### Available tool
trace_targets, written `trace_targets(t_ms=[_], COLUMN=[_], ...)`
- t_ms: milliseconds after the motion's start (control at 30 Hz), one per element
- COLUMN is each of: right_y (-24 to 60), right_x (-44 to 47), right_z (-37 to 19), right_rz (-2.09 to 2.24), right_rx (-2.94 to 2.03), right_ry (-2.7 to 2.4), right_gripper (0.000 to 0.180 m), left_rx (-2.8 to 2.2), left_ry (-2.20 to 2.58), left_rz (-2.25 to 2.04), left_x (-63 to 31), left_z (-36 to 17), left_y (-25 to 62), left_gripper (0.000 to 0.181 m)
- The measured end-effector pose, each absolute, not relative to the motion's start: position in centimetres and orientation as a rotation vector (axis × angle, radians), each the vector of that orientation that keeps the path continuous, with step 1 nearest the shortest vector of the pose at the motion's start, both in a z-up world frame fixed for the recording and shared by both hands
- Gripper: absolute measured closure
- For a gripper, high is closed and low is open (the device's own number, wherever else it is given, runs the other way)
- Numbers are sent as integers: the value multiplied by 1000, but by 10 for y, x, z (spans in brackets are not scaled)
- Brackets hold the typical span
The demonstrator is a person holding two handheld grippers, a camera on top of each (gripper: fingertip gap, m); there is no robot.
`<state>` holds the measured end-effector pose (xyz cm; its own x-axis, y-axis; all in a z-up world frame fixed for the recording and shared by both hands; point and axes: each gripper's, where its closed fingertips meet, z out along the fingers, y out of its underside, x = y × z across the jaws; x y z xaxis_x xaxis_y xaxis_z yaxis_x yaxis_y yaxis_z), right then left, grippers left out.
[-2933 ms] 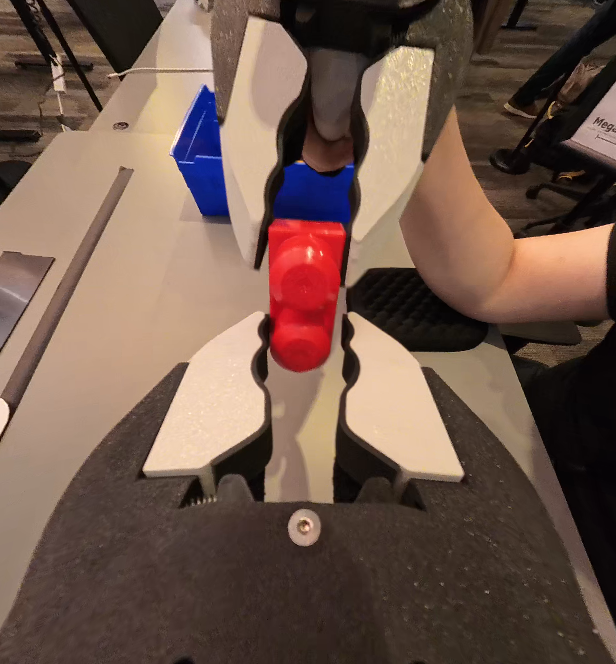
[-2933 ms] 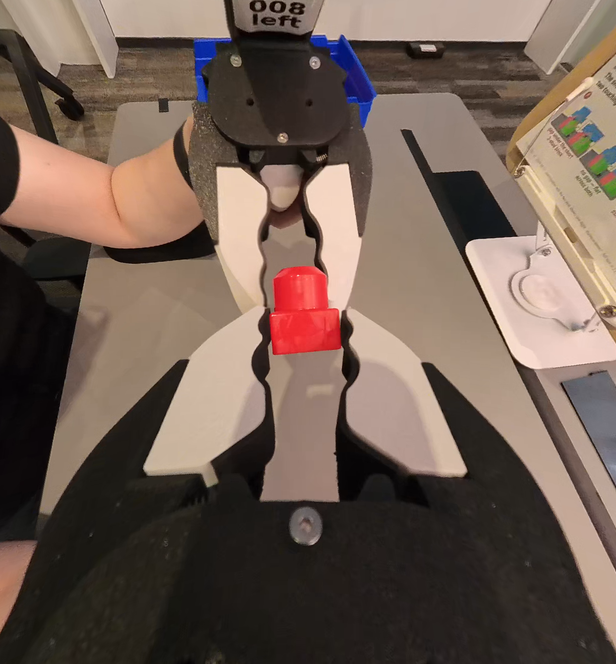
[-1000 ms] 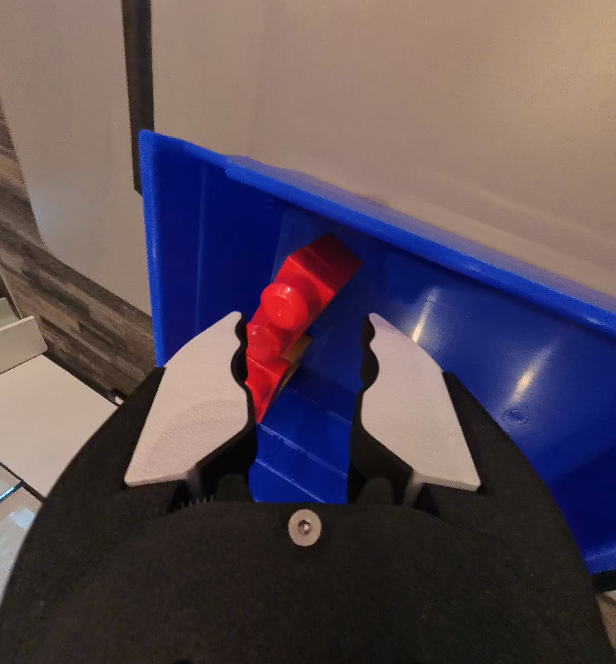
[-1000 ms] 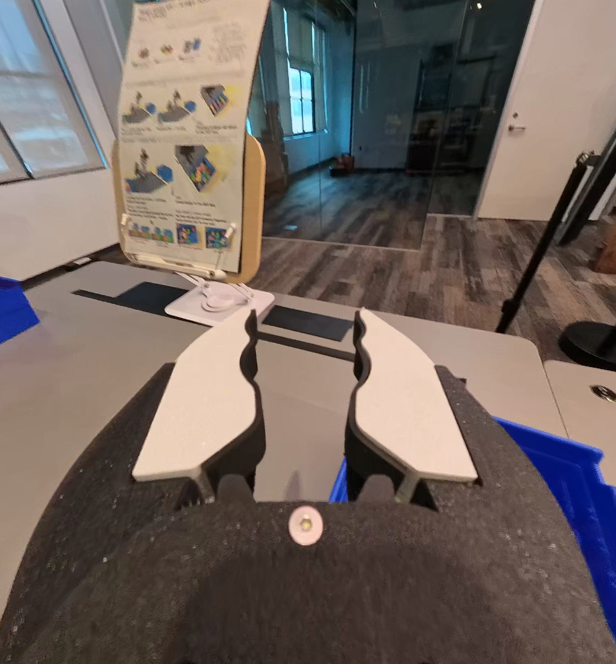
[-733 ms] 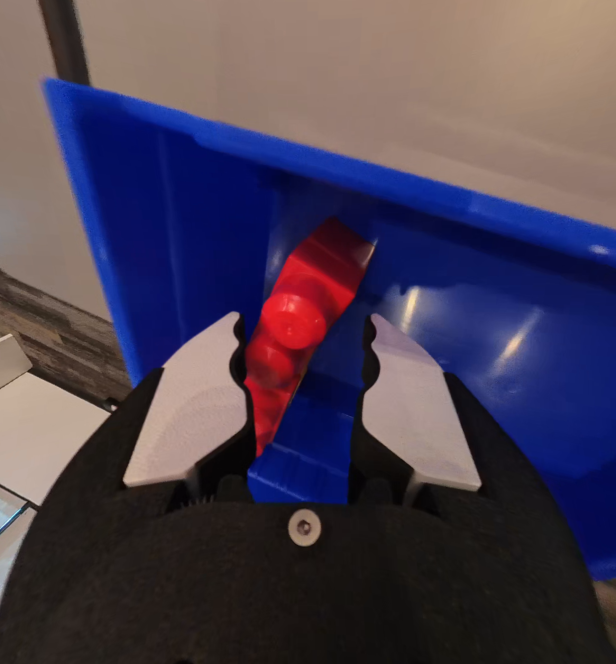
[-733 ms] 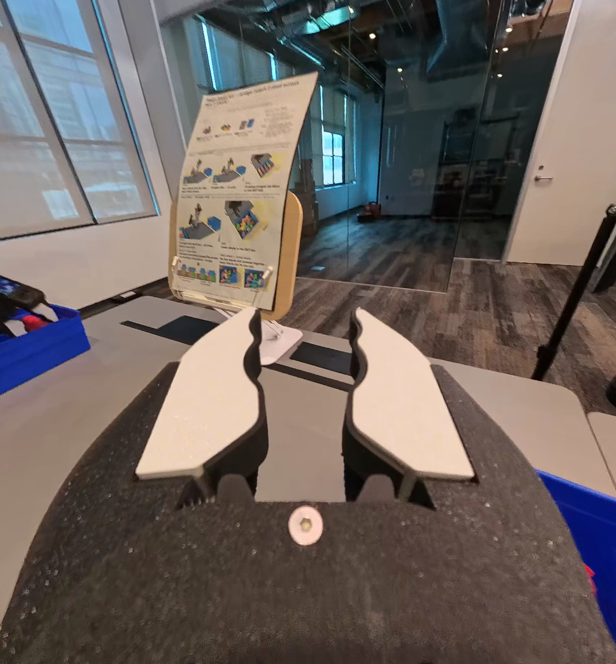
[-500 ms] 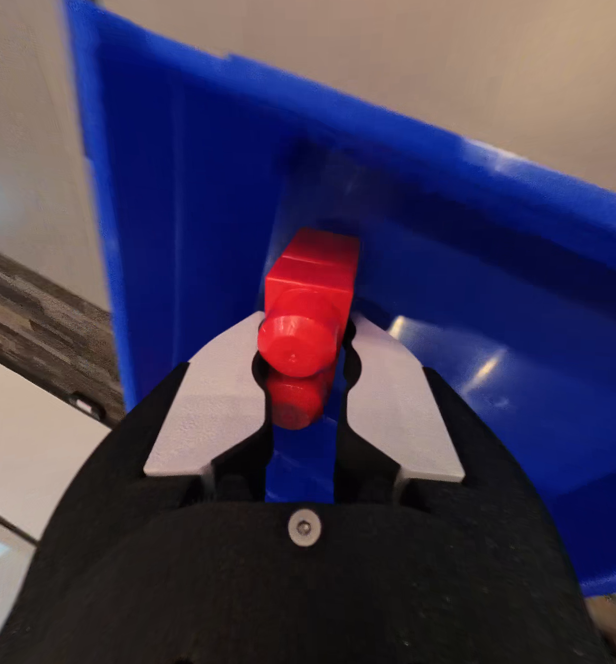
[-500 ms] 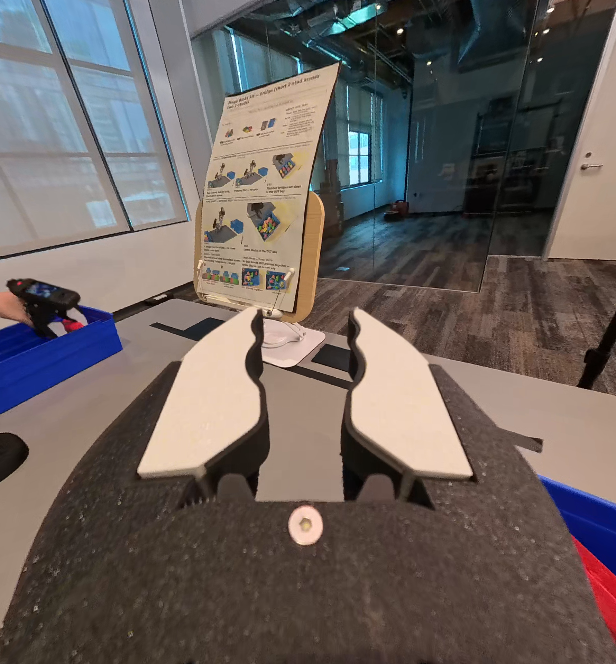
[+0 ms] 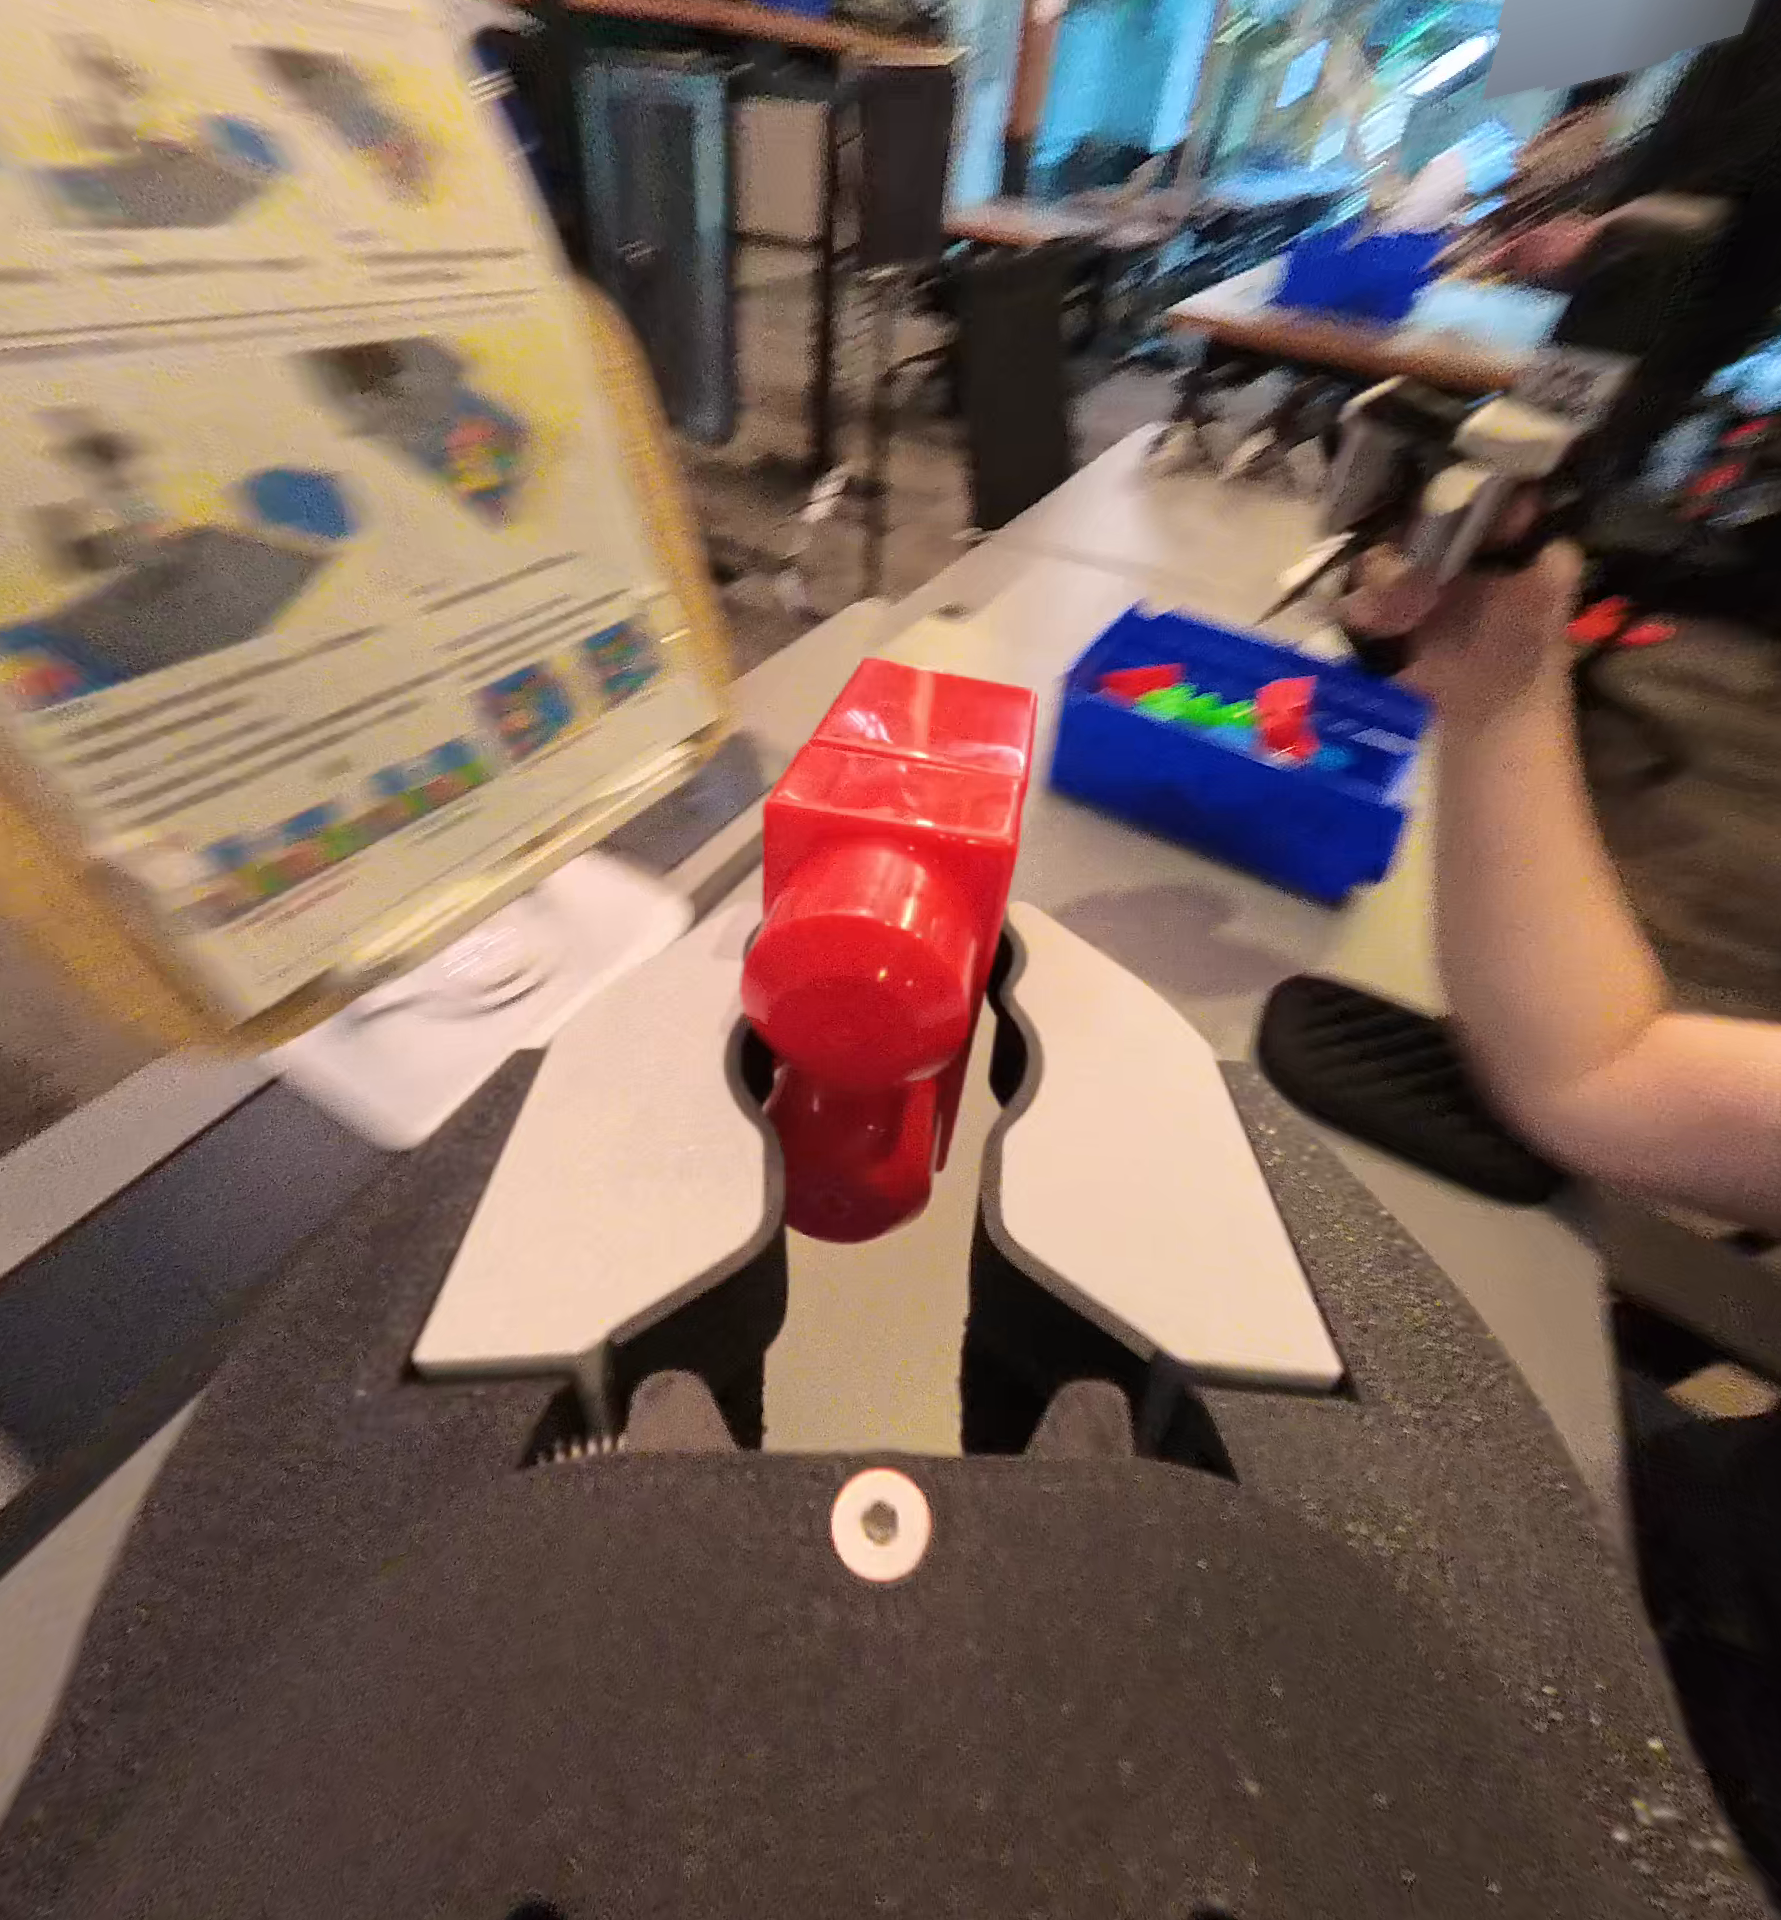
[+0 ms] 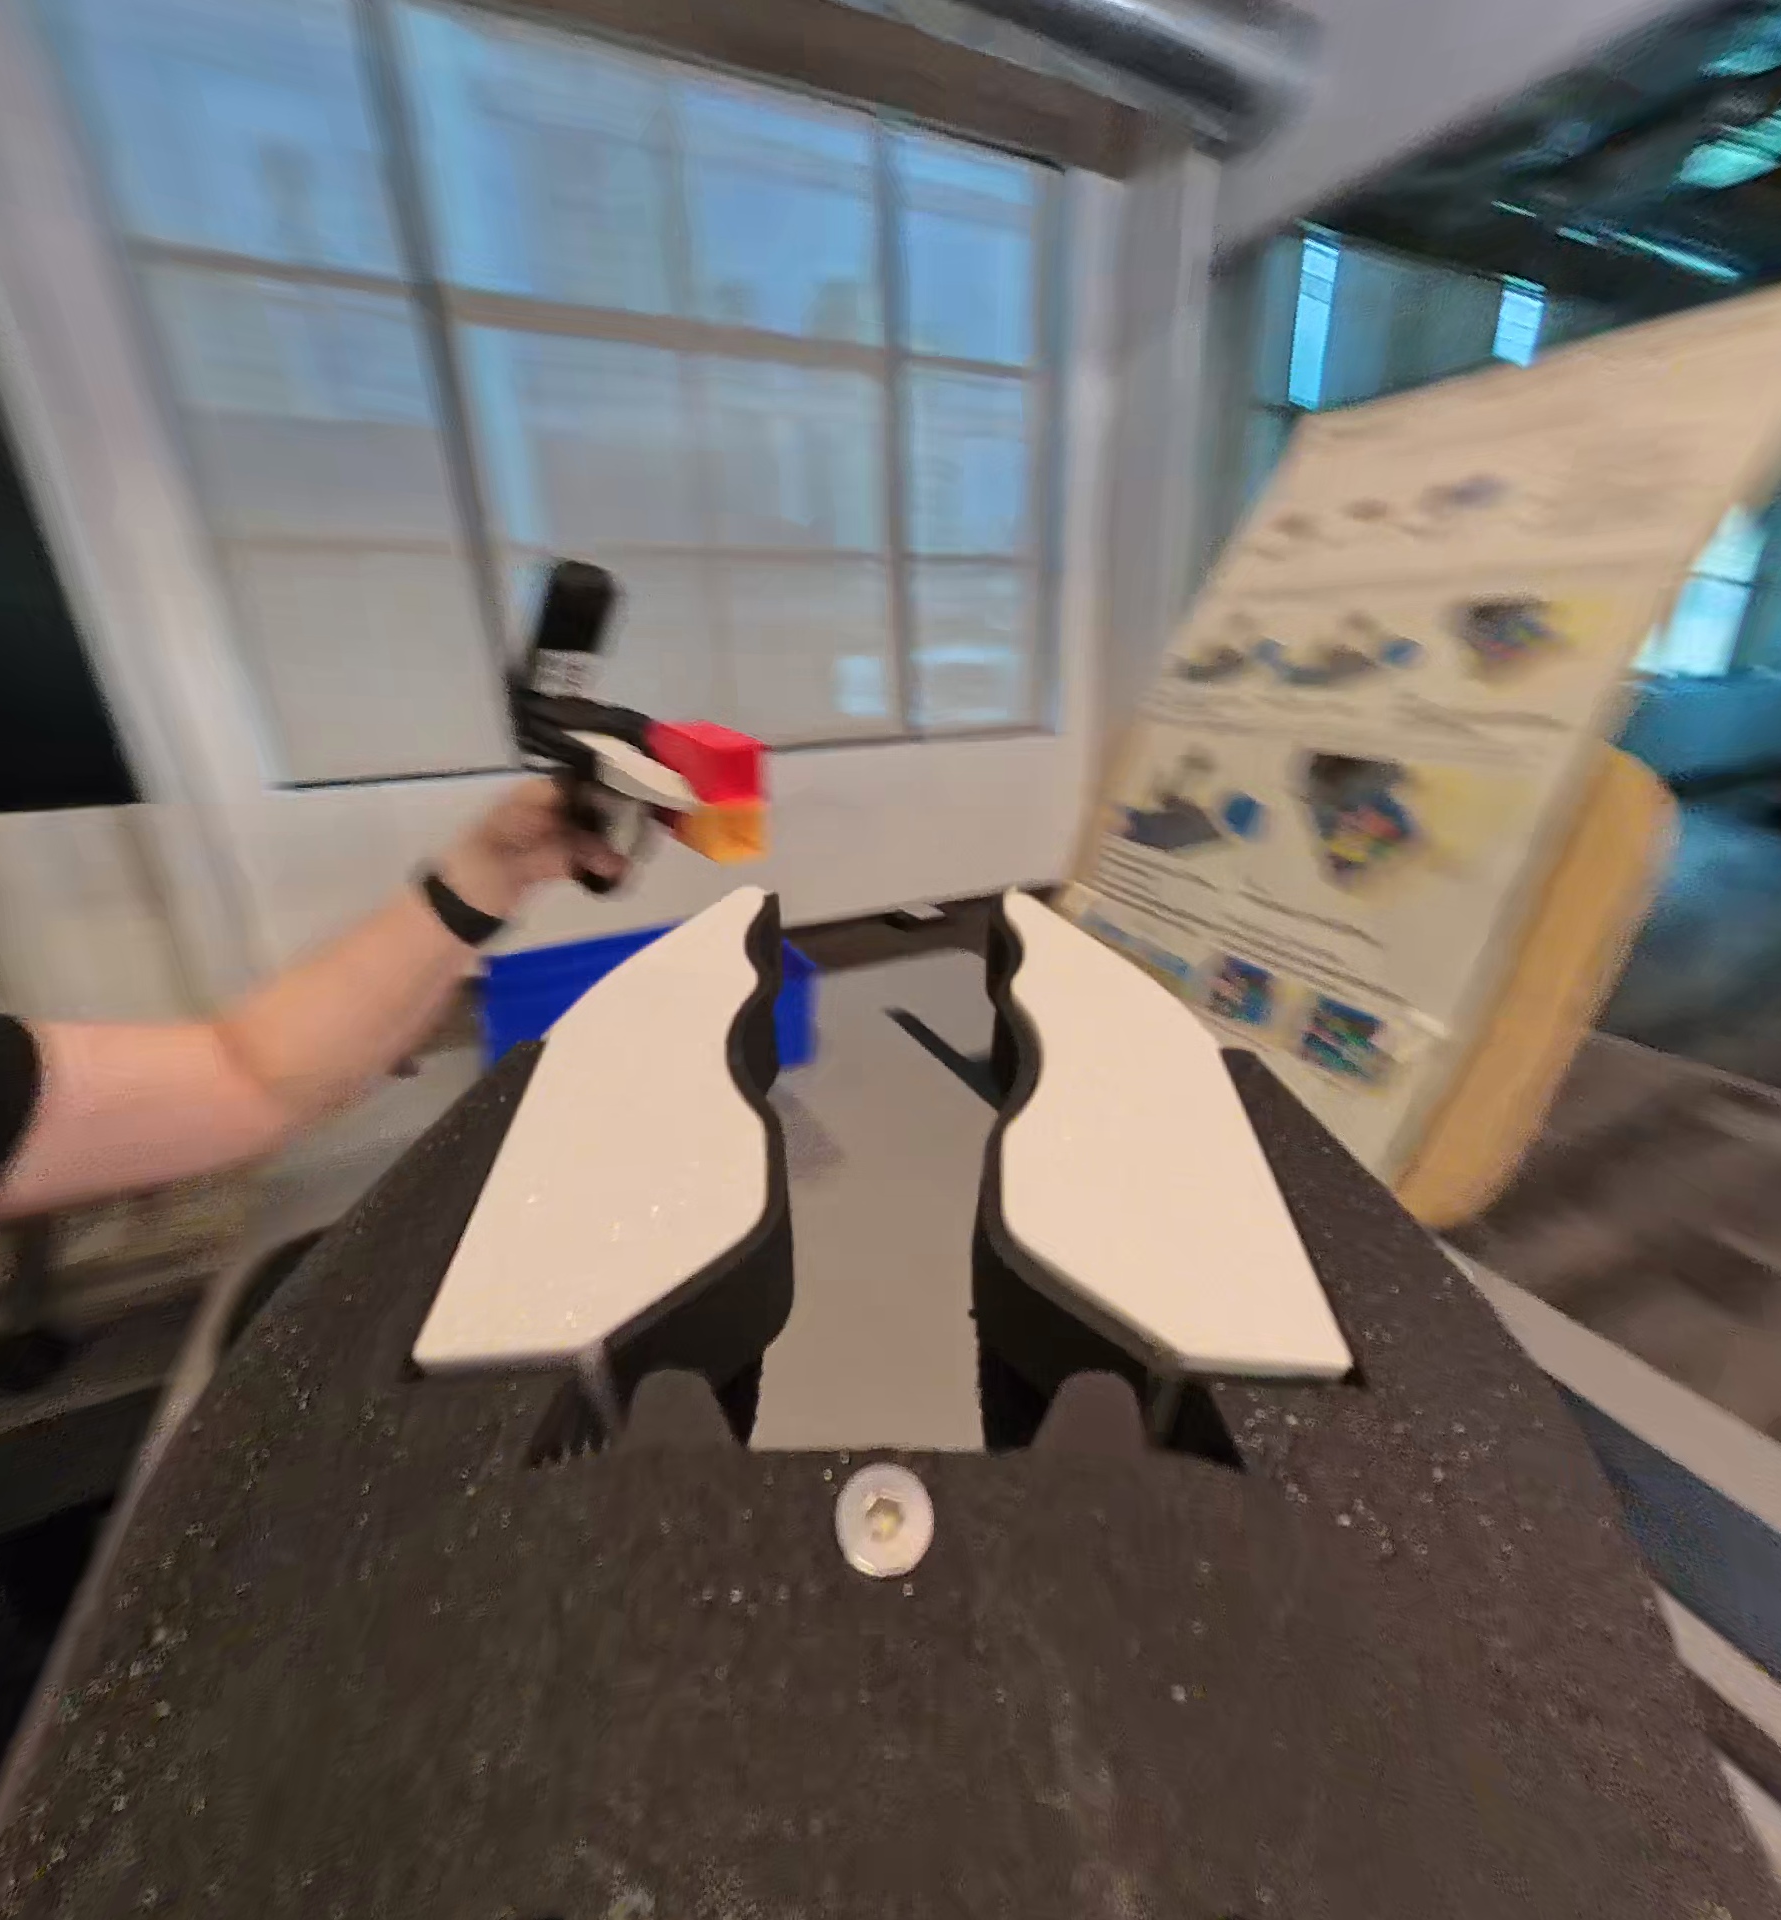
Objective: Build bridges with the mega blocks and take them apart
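My left gripper (image 9: pixel 881 925) is shut on a red mega block (image 9: pixel 901 800), studs facing the camera, held in the air above the grey table (image 9: pixel 1156 914). In the right wrist view the left gripper (image 10: pixel 670 777) is far off at the left, with the red block (image 10: pixel 714 756) sticking out of it. My right gripper (image 10: pixel 875 920) is open and empty above the table (image 10: pixel 865 1195). A blue bin (image 9: pixel 1229 769) with red and green blocks sits on the table at the right. A second blue bin (image 10: pixel 595 992) stands behind my right gripper's left finger.
An instruction board (image 9: pixel 294 499) on a white stand base (image 9: pixel 470 997) stands at the table's left; it also shows in the right wrist view (image 10: pixel 1437 779). A black pad (image 9: pixel 1385 1091) lies under the person's forearm (image 9: pixel 1551 935). Windows fill the background. Both views are motion-blurred.
My left gripper closed on the red block in the blue bin, lifted it out and swung to face the table. My right gripper stayed open and turned left.
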<state>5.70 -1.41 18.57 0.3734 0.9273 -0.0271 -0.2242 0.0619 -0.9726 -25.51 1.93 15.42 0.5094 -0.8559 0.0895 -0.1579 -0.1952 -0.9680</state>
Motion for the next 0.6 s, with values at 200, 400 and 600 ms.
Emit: trace_targets(t_ms=[200, 400, 600], right_y=[-39, -29, -29], right_x=[-18, -66, -92], right_z=[196, 161, 126], right_rz=[1128, 1132, 1223], right_rx=[-1135, -1281, -1389], right_ry=[-885, -993, -1114], right_gripper=[125, 114, 137], left_rx=[-1540, -1522, -1516], left_ry=[989, 1063, 1074], left_rz=[-1071, -1181, -1240], left_x=[-115, -81, -77], left_z=[145, 126, 115], left_y=[-11, -27, -29], left_gripper=[143, 143, 143])
